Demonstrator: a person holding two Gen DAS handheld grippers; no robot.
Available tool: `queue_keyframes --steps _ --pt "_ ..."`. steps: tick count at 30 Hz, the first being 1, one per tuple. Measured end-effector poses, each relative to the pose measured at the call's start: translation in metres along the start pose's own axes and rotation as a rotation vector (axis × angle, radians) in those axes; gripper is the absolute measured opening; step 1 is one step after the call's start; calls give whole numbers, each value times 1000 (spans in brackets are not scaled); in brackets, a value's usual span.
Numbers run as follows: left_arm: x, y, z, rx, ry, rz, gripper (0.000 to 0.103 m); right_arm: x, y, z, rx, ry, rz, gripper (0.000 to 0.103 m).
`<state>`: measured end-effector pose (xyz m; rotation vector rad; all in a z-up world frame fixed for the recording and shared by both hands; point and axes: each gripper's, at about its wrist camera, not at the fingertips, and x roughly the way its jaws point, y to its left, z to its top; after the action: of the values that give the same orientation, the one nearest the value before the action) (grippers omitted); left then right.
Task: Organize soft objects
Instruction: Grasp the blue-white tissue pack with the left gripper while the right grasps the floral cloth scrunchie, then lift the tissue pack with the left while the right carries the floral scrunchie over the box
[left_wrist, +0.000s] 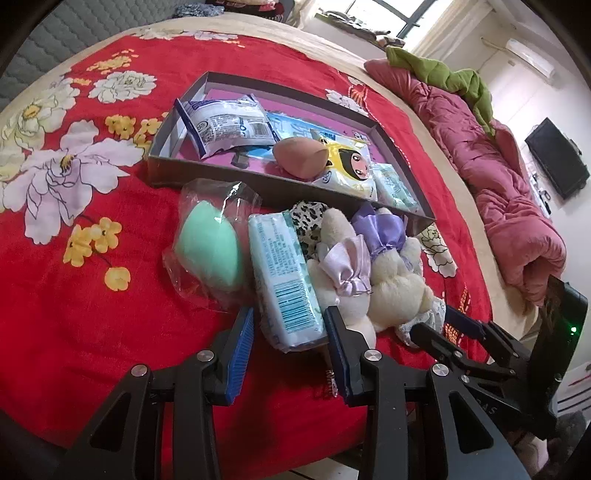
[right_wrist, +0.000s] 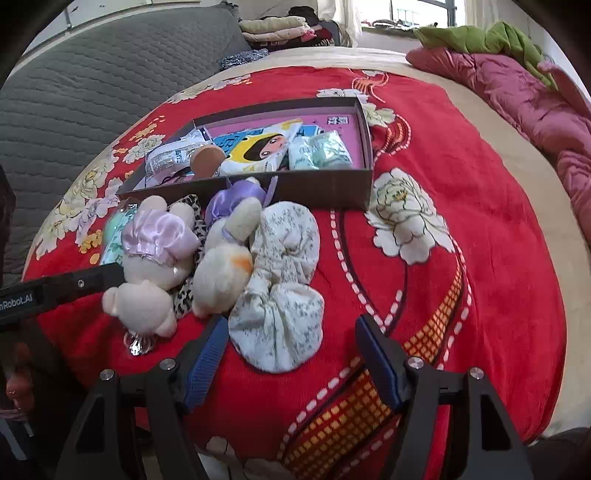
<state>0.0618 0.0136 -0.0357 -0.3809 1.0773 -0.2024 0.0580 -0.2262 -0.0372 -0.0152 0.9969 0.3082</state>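
A white-and-blue tissue pack lies on the red floral bedspread, and my left gripper is shut on its near end, a blue pad on each side. Beside the pack are a green sponge in a clear bag, two cream plush toys in purple satin and a leopard-print scrunchie. My right gripper stands open around the near edge of a white floral cloth bundle. Behind them a shallow cardboard box holds several packets and a beige sponge.
A rolled pink quilt with a green blanket lies along the bed's right side. A grey quilted cushion lies at the far left, folded clothes behind it. A black screen hangs on the wall.
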Motion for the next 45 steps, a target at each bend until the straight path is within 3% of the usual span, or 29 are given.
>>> queue_keyframes --steps 6,10,13,14,18,26,33,45 --pt "4 -2 3 4 -4 -12 40 14 4 6 -44 -6 -38 71" --pt "7 2 6 -17 3 -15 32 20 4 7 -73 -8 -55 69" --pt "8 6 7 -34 7 -17 30 22 1 9 -68 -8 -42 51" --pt "9 8 7 -44 11 -22 29 21 0 10 -63 -16 -38 37" --pt "13 9 10 -56 21 -34 27 16 -2 15 -65 -50 -27 24" --pt "15 7 12 -40 9 -39 23 12 -6 17 -38 -72 19 20" --pt "-5 4 11 -18 -59 -74 22 -1 -9 21 -22 -127 41 19" --pt "-35 2 12 21 -151 -59 22 -25 -10 28 -26 -230 53 18"
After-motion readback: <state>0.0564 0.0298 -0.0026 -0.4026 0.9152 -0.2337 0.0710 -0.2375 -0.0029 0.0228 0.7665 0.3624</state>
